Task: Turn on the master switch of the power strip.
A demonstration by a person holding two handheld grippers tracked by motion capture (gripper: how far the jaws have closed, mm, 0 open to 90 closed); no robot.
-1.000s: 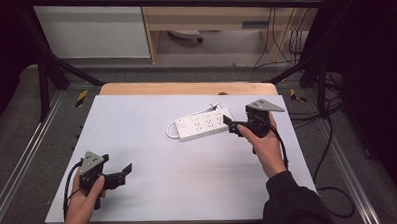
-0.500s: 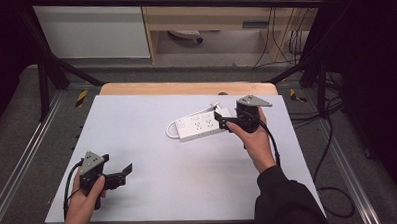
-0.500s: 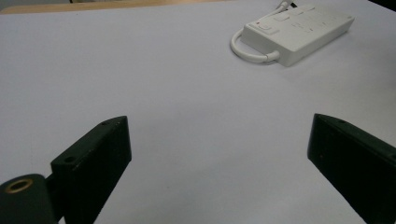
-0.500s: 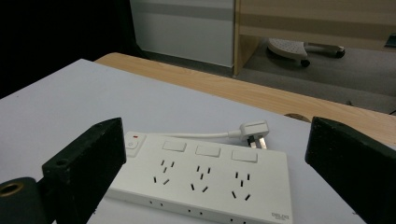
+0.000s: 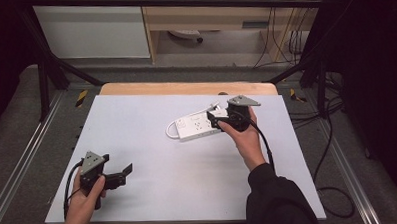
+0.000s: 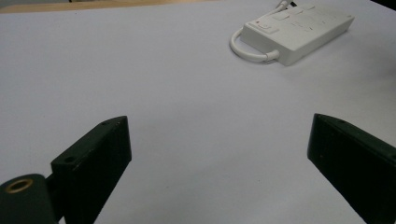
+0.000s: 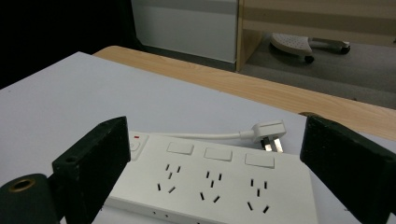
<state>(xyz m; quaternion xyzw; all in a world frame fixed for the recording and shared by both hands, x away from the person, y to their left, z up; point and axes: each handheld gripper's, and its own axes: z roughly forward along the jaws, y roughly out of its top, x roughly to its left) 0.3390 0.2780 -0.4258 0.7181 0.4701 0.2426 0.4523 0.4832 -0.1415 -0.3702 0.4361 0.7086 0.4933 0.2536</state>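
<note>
White power strip (image 5: 199,125): lies flat on the table (image 5: 137,124), right of centre toward the far edge; three switches and three socket groups face up; short cord loops at its left end; plug (image 7: 268,130) rests on the table behind it. Right gripper (image 5: 218,119): at the strip's right end, jaws spread wide to either side of it, nothing grasped. Left gripper (image 5: 121,173): near the table's front left, well apart from the strip, jaws released and wide, empty, over bare surface.

From above, my right gripper (image 5: 218,119) covers the near end of the power strip (image 5: 197,126). In my right gripper view the strip's front edge is cut off at the bottom. The plug (image 5: 215,107) is too small to make out from above.
</note>
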